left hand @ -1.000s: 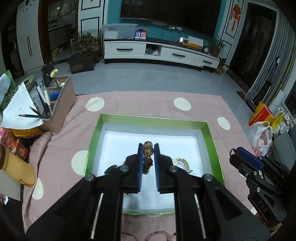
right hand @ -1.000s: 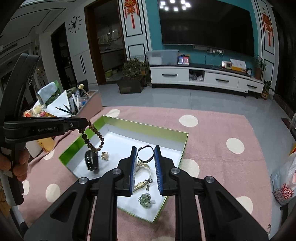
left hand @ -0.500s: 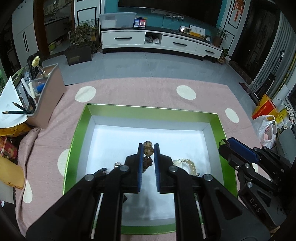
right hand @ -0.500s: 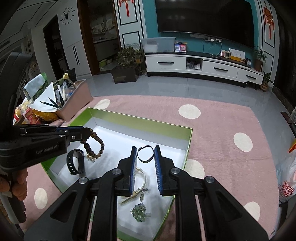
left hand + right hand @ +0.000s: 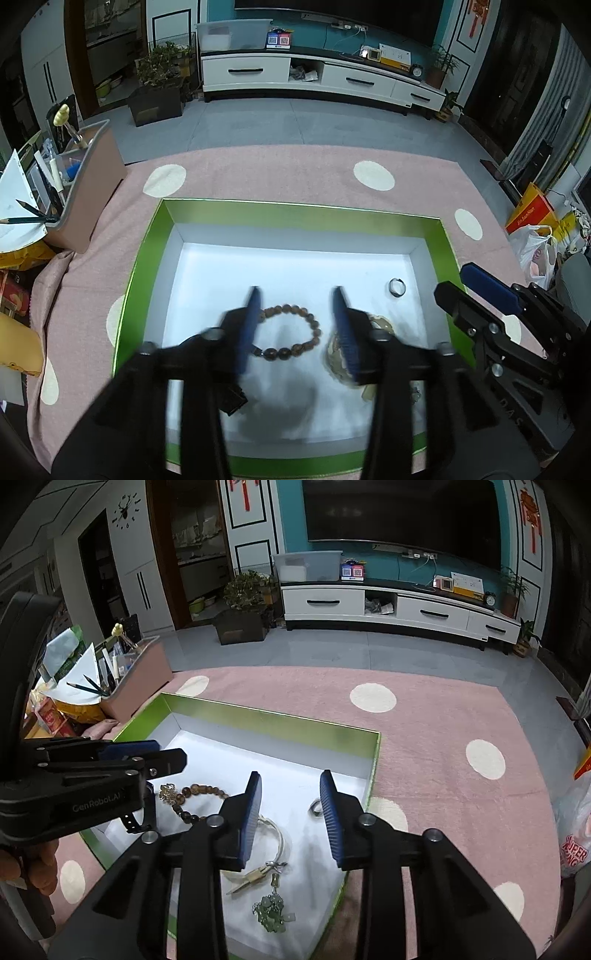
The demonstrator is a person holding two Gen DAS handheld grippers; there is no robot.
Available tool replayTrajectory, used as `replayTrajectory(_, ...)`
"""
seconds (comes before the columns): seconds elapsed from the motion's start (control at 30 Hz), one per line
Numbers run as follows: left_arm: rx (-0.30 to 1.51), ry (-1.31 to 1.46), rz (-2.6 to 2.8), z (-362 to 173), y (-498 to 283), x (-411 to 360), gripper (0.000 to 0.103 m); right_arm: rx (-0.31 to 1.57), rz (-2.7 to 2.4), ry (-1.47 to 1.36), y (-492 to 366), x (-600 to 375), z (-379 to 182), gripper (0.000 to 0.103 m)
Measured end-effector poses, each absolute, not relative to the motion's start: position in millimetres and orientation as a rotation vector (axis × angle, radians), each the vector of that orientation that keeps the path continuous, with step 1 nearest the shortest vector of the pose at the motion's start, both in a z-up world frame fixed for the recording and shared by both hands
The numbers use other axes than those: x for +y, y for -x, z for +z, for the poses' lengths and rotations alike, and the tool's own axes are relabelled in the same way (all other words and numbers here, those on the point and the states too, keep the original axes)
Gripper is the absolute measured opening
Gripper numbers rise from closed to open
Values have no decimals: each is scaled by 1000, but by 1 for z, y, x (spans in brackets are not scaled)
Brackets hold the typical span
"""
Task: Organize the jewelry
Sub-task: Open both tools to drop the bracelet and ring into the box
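A green-rimmed box (image 5: 147,236) with a white floor lies on a pink dotted cloth. A brown bead bracelet (image 5: 295,332) lies flat on the box floor, between the fingers of my open left gripper (image 5: 295,325), which is motion-blurred. The bracelet also shows in the right wrist view (image 5: 199,794). A ring (image 5: 397,287) lies at the right of the box. My right gripper (image 5: 290,812) is open and empty above the box, over a white bangle (image 5: 275,834) and beside the ring (image 5: 316,806). A green pendant (image 5: 271,908) and a black watch (image 5: 135,819) lie in the box too.
A pink organiser (image 5: 88,184) with pencils and pens stands left of the box. Snack packets lie at the far left. Bags (image 5: 532,236) sit on the floor to the right. A white TV cabinet (image 5: 317,77) stands far behind.
My left gripper has opened and let go of the bead bracelet, which now lies flat in the box. My right gripper has also opened. Both have moved lower over the box.
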State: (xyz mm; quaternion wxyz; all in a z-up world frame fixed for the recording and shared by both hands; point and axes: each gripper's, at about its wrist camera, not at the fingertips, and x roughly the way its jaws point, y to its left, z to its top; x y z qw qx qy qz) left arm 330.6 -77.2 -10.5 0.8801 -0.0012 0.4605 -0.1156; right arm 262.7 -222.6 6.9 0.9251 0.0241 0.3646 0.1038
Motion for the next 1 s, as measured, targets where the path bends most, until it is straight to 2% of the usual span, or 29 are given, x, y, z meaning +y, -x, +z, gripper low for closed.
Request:
replayTrajectory(0.03, 956, -2, -236, -9, -328, -77, 55, 743, 213, -53, -259, -224, 9, 36)
replayTrajectory(0.17, 925, -25, -232, 4, -313, -78, 69, 712, 212, -61, -235, -232, 19, 46)
replayTrajectory(0.2, 918, -27, -229, 6, -309, -78, 76, 707, 213, -65, -231, -233, 21, 50)
replayTrajectory(0.27, 900, -29, -235, 14, -297, -77, 80, 689, 212, -83, -215, -239, 27, 58)
replayTrajectory(0.33, 892, -36, -243, 19, -285, -77, 89, 677, 215, -98, -202, -242, 31, 62)
replayTrajectory(0.47, 870, -58, -251, 29, -259, -76, 95, 667, 213, -124, -171, -249, 37, 75)
replayTrajectory(0.57, 853, -58, -261, 36, -233, -74, 100, 670, 223, -136, -149, -251, 39, 79)
replayTrajectory(0.6, 851, -56, -261, 38, -226, -71, 101, 671, 221, -135, -143, -251, 40, 85)
replayTrajectory(0.67, 850, -49, -263, 39, -209, -67, 101, 668, 220, -138, -130, -252, 41, 89)
replayTrajectory(1.0, 866, 12, -259, 35, -139, -48, 101, 674, 238, -150, -67, -248, 39, 89)
